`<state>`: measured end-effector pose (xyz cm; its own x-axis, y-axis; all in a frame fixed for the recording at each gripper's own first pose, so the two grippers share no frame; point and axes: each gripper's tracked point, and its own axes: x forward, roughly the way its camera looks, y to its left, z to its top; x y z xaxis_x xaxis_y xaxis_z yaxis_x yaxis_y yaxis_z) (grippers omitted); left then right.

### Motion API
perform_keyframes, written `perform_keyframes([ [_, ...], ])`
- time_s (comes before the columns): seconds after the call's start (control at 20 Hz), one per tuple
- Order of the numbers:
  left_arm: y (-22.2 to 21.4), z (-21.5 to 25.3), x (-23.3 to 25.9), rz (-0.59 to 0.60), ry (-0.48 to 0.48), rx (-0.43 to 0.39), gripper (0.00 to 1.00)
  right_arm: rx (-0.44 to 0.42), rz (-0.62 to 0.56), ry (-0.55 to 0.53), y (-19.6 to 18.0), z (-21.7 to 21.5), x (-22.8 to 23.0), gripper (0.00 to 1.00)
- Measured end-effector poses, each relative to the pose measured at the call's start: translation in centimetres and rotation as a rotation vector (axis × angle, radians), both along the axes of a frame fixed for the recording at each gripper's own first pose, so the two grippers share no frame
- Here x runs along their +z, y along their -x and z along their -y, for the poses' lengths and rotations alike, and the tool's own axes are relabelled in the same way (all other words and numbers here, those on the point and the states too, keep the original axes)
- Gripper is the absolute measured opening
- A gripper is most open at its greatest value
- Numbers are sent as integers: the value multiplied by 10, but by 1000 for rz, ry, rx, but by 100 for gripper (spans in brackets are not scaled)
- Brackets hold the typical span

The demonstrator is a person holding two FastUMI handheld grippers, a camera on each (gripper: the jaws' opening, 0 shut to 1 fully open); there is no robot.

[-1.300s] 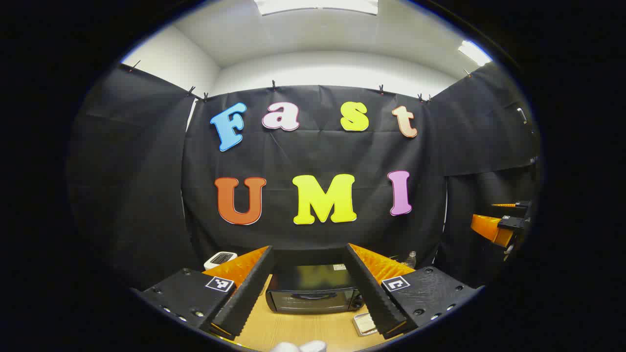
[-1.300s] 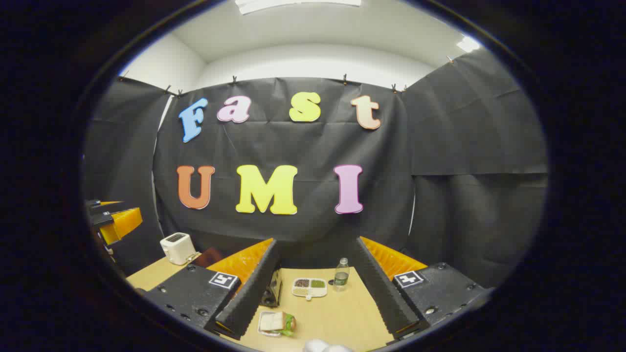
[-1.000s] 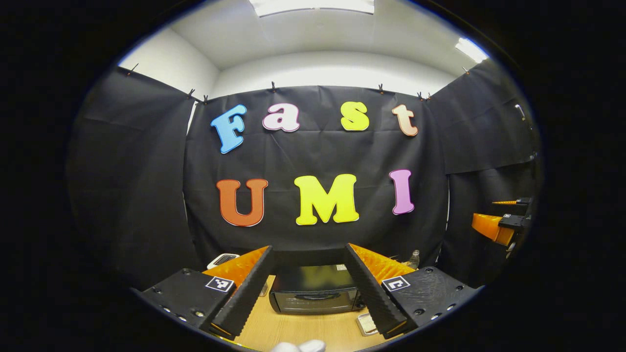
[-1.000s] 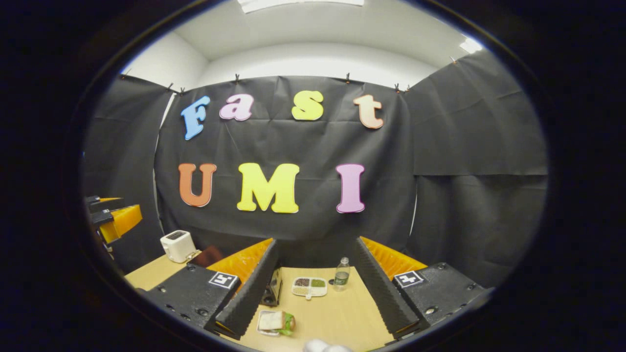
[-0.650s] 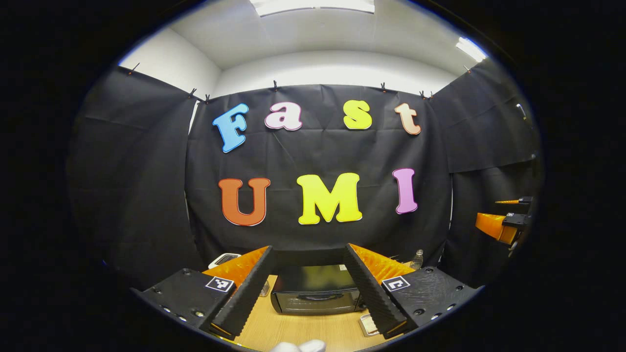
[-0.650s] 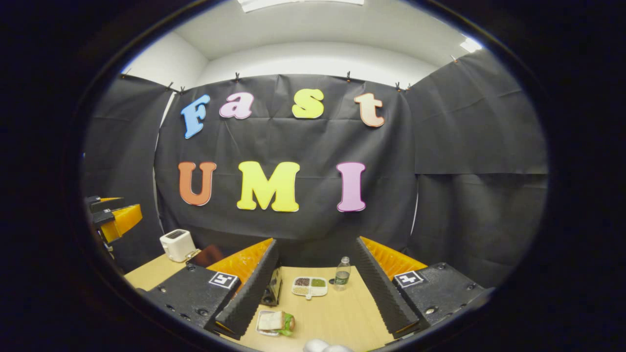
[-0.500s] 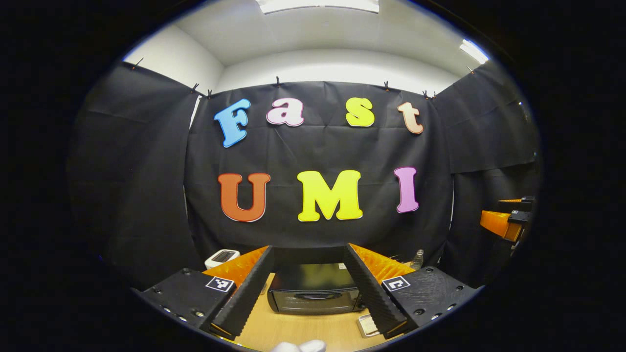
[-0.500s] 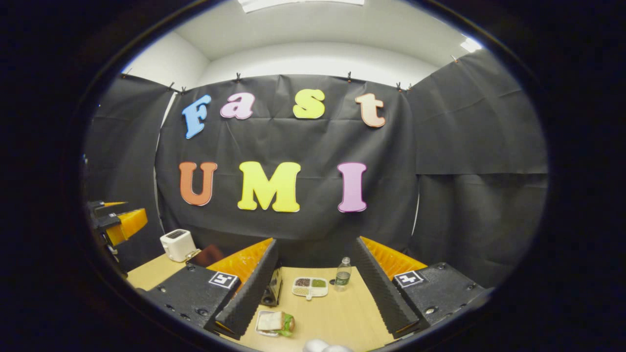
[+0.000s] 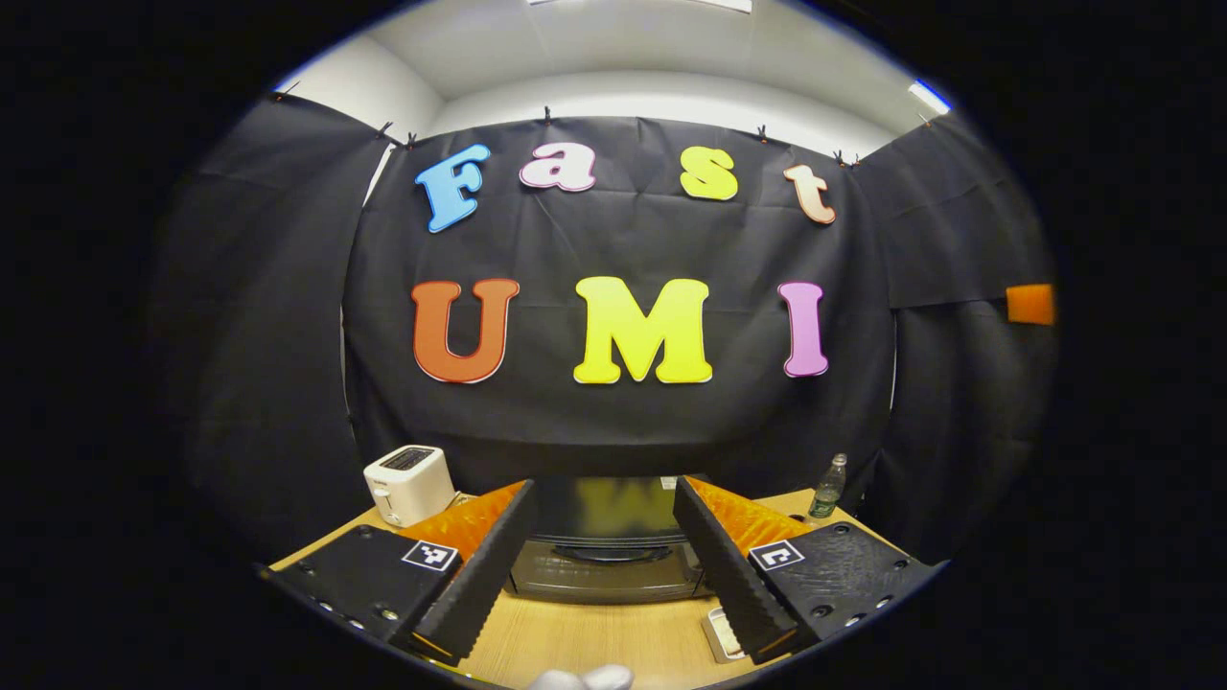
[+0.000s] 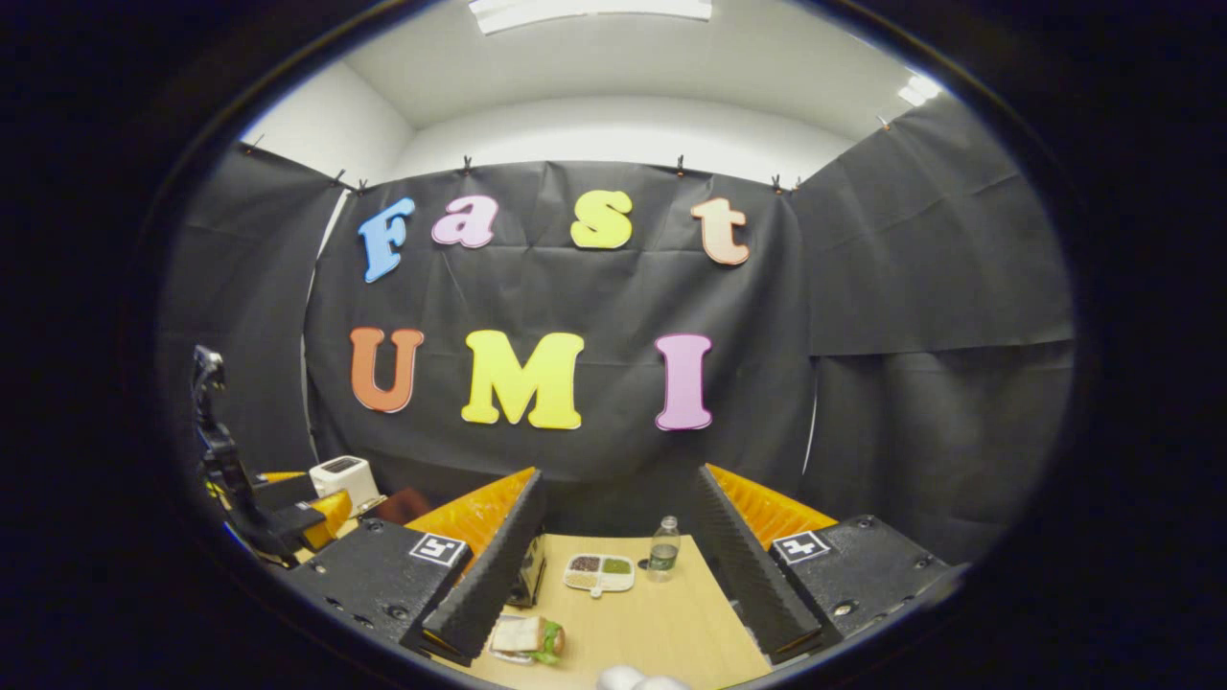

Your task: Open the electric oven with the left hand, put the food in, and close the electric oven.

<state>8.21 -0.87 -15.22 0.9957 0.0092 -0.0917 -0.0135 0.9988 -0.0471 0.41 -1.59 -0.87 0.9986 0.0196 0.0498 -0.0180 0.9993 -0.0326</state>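
The left gripper view looks level and forward along its own spread fingers, low over the light wooden table [image 9: 594, 637] and close to the black electric oven [image 9: 604, 556] — facing the booth's back wall. The right gripper view sits farther back and to the right, angled slightly down at the same table [image 10: 652, 623]. Both take in the white toaster [image 9: 409, 482] [image 10: 343, 477] and the clear plastic bottle [image 9: 830, 487] [image 10: 661, 550] — and that back wall.

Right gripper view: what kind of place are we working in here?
Likely a staged kitchen counter inside a recording booth: a wooden table walled with black cloth, holding a white toaster, a black electric oven, a sandwich and a water bottle.
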Motion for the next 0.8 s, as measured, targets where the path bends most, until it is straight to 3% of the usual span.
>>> perform_keyframes([
  [0.45,-74,23,-115,-129,3,-46,94,-46,-98,73,-4,12,-38,97],
  [0.5,-80,24,-123,-150,-1,-47,86,-58,-113,74,-6,16,-43,98],
  [0.55,-88,24,-129,-159,-4,-45,94,-63,-124,73,-7,17,-46,99],
  [0.8,-112,21,-148,-204,-37,-56,95,-84,-156,66,-17,21,-54,100],
])
